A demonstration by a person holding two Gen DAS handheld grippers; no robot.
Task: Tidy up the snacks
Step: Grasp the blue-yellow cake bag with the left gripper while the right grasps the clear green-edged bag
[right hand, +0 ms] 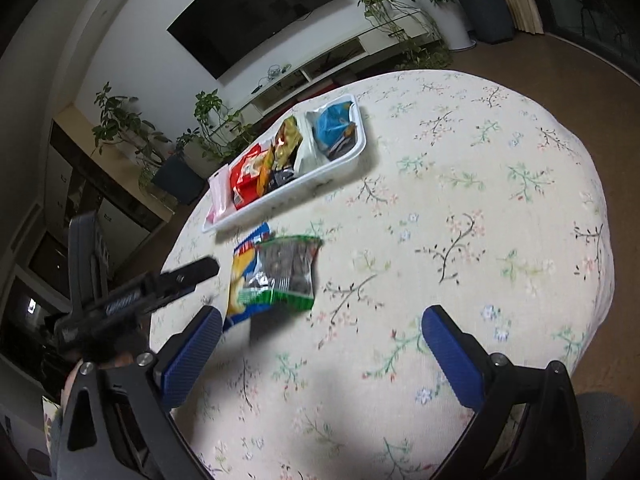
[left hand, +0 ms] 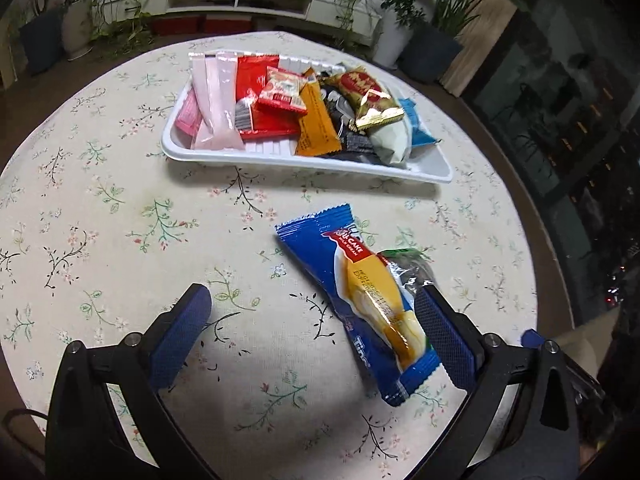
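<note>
My left gripper [left hand: 312, 320] is spread wide; the blue cake packet [left hand: 360, 296] lies lower right of centre, against its right finger. My right gripper [right hand: 320, 344] is spread too, green packet [right hand: 286, 276] just above its left finger.

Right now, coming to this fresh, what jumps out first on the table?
The white tray at the far side of the floral tablecloth, heaped with bright wrappers in pink, red, orange and gold. Nearer, a blue roll cake packet lies loose on the cloth with a clear green-edged snack bag beside it, overlapping one edge. Both the left gripper and right gripper hang open, holding nothing.
</note>
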